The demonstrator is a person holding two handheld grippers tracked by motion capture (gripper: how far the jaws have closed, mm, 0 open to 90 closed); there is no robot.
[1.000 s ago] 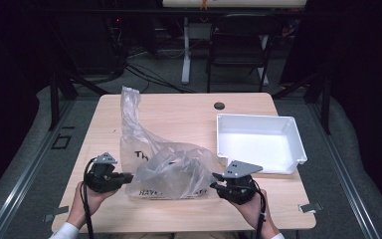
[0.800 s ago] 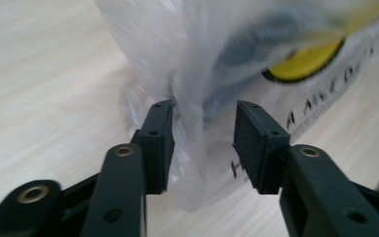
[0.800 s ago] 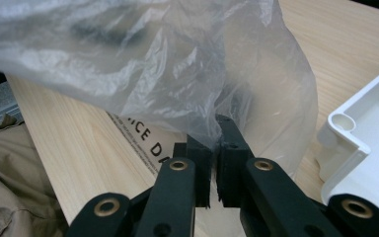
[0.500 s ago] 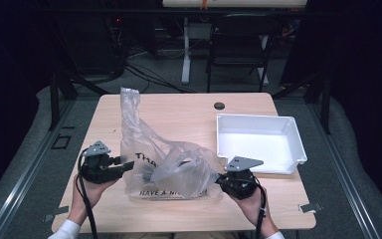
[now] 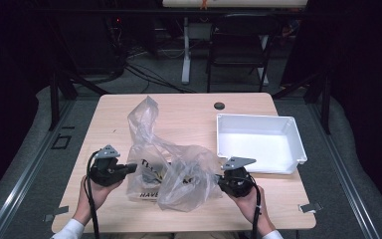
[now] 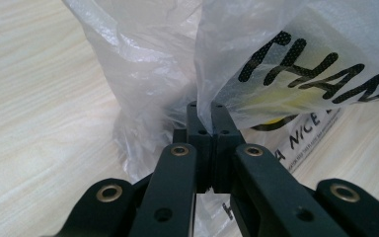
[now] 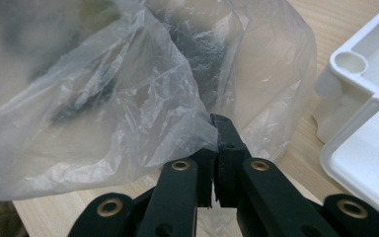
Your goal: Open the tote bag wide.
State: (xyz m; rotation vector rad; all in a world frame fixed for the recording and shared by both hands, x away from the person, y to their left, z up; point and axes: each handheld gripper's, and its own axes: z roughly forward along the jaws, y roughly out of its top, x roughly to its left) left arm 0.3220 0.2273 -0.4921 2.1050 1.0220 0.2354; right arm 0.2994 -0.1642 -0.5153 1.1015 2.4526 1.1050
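The left gripper (image 6: 205, 111) has just closed its 2 jaws on a fold of the clear plastic bag (image 5: 171, 169) at the bag's left edge. The right gripper (image 7: 219, 123) pinches the film at the bag's right edge. The bag lies crumpled at the near middle of the table (image 5: 189, 109); its black lettering is partly hidden by folds, and dark shapes inside are too blurred to identify. A white tray (image 5: 258, 149) sits just right.
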